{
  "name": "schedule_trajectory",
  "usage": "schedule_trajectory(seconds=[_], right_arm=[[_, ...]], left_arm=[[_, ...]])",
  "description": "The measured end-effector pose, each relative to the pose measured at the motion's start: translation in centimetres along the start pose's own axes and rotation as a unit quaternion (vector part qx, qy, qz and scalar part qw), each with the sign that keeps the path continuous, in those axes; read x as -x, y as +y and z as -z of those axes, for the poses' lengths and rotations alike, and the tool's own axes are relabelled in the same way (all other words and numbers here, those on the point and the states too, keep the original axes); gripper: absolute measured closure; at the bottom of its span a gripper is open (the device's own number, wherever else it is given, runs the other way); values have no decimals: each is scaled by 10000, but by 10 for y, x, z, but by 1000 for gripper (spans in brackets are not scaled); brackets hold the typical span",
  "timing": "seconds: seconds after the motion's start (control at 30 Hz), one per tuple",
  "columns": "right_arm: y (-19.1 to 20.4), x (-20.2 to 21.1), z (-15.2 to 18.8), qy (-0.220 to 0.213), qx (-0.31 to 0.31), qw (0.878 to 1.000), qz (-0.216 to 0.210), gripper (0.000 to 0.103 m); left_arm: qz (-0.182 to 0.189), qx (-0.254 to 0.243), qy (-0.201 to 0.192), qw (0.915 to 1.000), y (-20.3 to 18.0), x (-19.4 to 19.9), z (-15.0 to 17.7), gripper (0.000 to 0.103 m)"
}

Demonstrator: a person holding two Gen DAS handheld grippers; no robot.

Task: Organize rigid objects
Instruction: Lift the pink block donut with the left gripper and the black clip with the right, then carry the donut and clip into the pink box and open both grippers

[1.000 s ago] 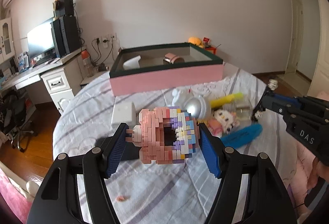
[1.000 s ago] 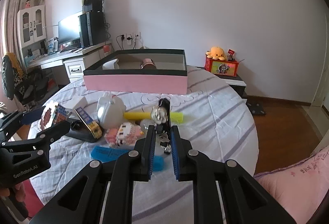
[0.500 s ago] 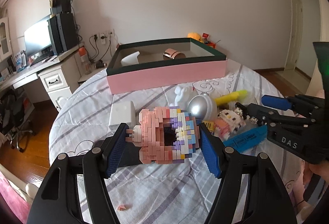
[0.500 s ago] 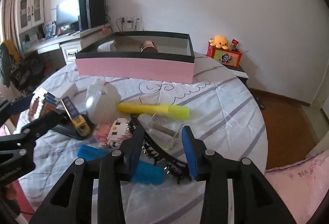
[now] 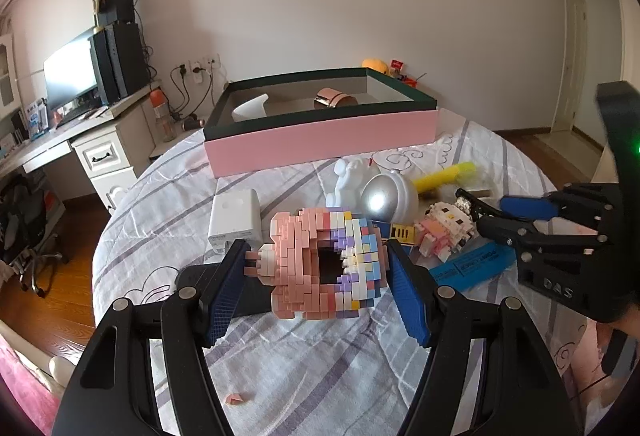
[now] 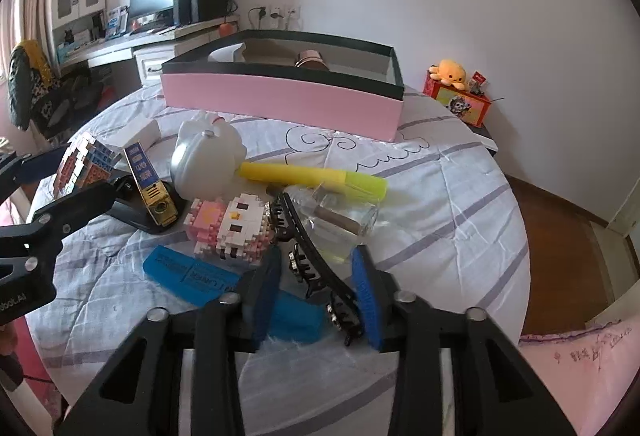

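Left gripper: jaws set moderately wide, both blue pads pressed against the flanks of a pink and pastel brick-built ring, which is carried clear above the striped cloth of the round table. Right gripper: jaws narrow but not closed, and they have just been closing; a black hair claw lies lengthways in the gap on the cloth, its rear end against the right-hand pad, while the left-hand pad stands apart from it, so no firm hold is confirmed. From the left wrist view the right gripper enters at 3 o'clock with its tips over the clutter. Items surrounding the claw, right wrist view: a pink and white brick figure at 10 o'clock, touching the claw's far end; a clear glass bottle at 1 o'clock, just beside it; a yellow marker beyond the bottle at 12 o'clock; a blue flat case at 9 o'clock, passing under the left-hand pad. A white rounded toy and a gold and blue lighter lie further toward 10 o'clock. A white charger block lies at 11 o'clock of the ring in the left wrist view. The pink box stands open at the far edge of the table at 12 o'clock and contains a copper-coloured cylinder and a white piece.
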State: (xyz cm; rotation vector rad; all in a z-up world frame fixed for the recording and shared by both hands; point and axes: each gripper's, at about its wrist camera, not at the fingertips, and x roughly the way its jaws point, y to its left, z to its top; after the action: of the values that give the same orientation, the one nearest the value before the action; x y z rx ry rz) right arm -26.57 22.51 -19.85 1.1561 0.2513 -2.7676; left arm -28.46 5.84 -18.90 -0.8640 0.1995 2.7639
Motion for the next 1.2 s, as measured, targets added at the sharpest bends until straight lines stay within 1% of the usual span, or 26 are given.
schedule_trajectory(seconds=[0.13,0.2,0.4,0.5,0.57,0.67,0.73,0.8,0.87,0.97,1.07,1.1,1.17,1.2], right_arm=[[4,-4,-4,74,232,9997,18,82],[4,0,-6,-7,281,9996,51,86],[2,10,-14,-193,252,9995,12,86],[1,18,-23,-346,220,9992,-8,86],[2,22,-33,-434,264,9987,-20,86],[3,29,-53,-603,349,9976,-15,86],[2,32,-69,-698,384,9968,-59,86],[1,33,-89,-807,448,9957,-11,86],[2,32,-109,-893,517,9947,9,86],[3,22,-137,-910,630,9939,34,86],[-3,-4,-168,-791,591,9951,19,86],[-7,-18,-180,-717,555,9959,35,86],[-13,-43,-194,-499,464,9977,-67,86],[-18,-60,-202,-381,391,9985,-83,86]], left_arm=[[8,-9,-19,10000,-1,1,-2,34],[16,-11,-34,10000,-1,1,-4,34],[98,-7,-128,9999,1,2,-15,34],[55,-113,-199,9997,1,2,-26,34],[98,-152,-282,9994,3,3,-38,34],[145,-223,-376,9989,8,-1,-59,34],[101,-377,-437,9983,10,-5,-76,34],[133,-459,-486,9977,13,-10,-92,34],[260,-525,-480,9971,17,-17,-111,34],[393,-534,-416,9969,27,-36,-144,34],[488,-411,-236,9977,41,-65,-176,34],[458,-351,-185,9982,44,-75,-184,34],[359,-295,42,9989,50,-103,-200,34],[243,-258,177,9992,53,-120,-207,34]])
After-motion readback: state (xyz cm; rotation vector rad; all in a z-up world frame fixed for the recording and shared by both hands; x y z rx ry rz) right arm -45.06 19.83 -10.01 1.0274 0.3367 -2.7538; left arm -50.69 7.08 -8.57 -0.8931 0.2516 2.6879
